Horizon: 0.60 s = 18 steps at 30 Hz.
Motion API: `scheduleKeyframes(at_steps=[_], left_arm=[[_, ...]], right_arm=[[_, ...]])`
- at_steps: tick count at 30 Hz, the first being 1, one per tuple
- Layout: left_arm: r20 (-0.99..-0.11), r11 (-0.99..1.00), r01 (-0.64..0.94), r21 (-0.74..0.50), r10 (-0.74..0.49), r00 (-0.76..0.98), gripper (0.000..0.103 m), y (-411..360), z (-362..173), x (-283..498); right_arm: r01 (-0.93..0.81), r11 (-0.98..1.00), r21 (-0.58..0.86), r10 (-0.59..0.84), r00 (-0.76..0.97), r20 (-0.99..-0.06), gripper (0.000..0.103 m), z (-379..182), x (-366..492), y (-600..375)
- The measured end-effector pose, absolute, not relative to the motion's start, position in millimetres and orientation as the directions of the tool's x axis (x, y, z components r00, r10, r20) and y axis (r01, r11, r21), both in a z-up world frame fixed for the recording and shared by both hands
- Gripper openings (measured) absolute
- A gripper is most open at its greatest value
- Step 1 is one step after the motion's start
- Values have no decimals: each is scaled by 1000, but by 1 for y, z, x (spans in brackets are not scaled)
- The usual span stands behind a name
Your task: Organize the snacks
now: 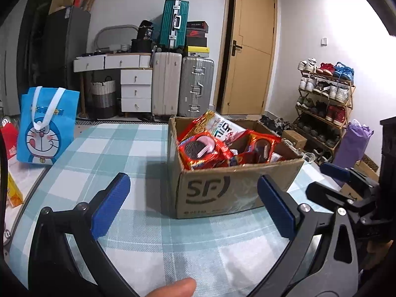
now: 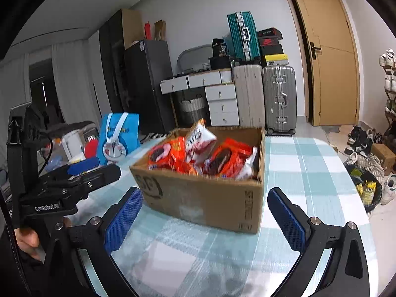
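From the left wrist camera, the left hand-held gripper (image 1: 193,205) stands wide, its two blue pads spread well apart with nothing between them but bare checked cloth. It points slightly down at the bench (image 1: 118,148), which is covered in a pale blue and white plaid cloth. Ahead and a little to the right sits an open cardboard box (image 1: 230,190) marked SF on its near face. Inside it lie the snack packs (image 1: 203,151): red wrappers printed with a dark sandwich biscuit, and a taller red and white bag leaning against the far wall of the box. At the left edge of the bench stands a blue cartoon tote bag (image 1: 48,126) with white handles. The right hand-held gripper (image 1: 346,180) shows at the right edge, beside the box's near right corner. A fingertip (image 1: 173,289) shows at the bottom of the frame

From the right wrist camera, the right hand-held gripper (image 2: 204,219) is likewise wide and empty, its pads either side of the view of the cardboard box (image 2: 205,198), without touching it. The box sits on the bench (image 2: 304,163) just ahead, with the snack packs (image 2: 227,158) heaped inside, slightly blurred. The left hand-held gripper (image 2: 81,168) appears at the left, beside the box and apart from it, with a hand (image 2: 26,240) gripping its handle below. The tote bag (image 2: 118,136) stands beyond it
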<state>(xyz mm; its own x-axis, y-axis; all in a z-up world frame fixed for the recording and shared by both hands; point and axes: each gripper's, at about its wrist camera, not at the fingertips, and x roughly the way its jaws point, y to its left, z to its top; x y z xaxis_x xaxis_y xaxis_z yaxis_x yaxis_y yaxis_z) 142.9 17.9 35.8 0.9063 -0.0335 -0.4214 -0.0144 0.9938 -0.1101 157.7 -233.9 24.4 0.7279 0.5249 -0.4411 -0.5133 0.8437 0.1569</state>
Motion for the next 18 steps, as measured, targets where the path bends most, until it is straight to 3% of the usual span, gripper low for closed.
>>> scheduleKeyframes(at_steps=[18], left_arm=[[-406,995,-44,-92,3,914,102,22,4,140]], right_arm=[[-485,872,66,469,790,-396,103,10,142,-236]])
